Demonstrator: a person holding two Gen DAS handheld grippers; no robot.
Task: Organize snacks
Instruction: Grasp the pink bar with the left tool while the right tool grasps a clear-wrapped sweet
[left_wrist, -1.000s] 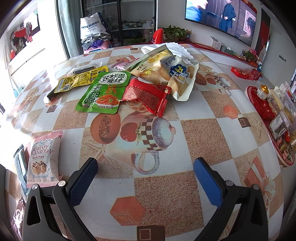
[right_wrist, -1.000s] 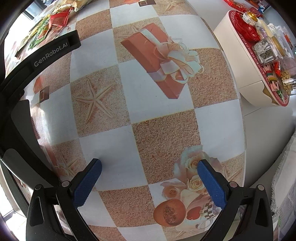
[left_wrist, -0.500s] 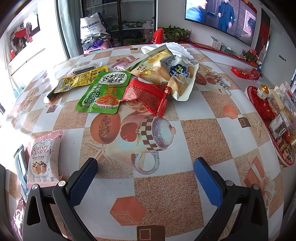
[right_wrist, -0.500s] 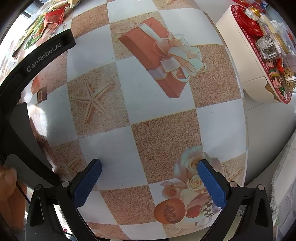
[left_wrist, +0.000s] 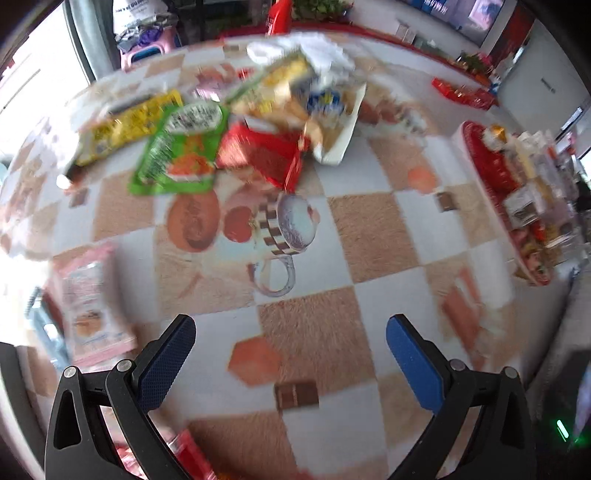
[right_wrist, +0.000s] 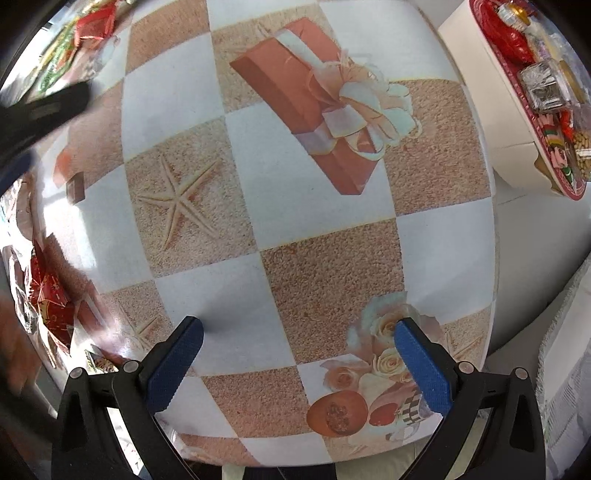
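Left gripper (left_wrist: 290, 345) has just started moving: its view is now blurred and shifted toward the snack pile (left_wrist: 236, 136), likely a first pick. Fingers wide, empty. Right gripper (right_wrist: 299, 356) still hovers over bare table (right_wrist: 332, 266), wide, empty.
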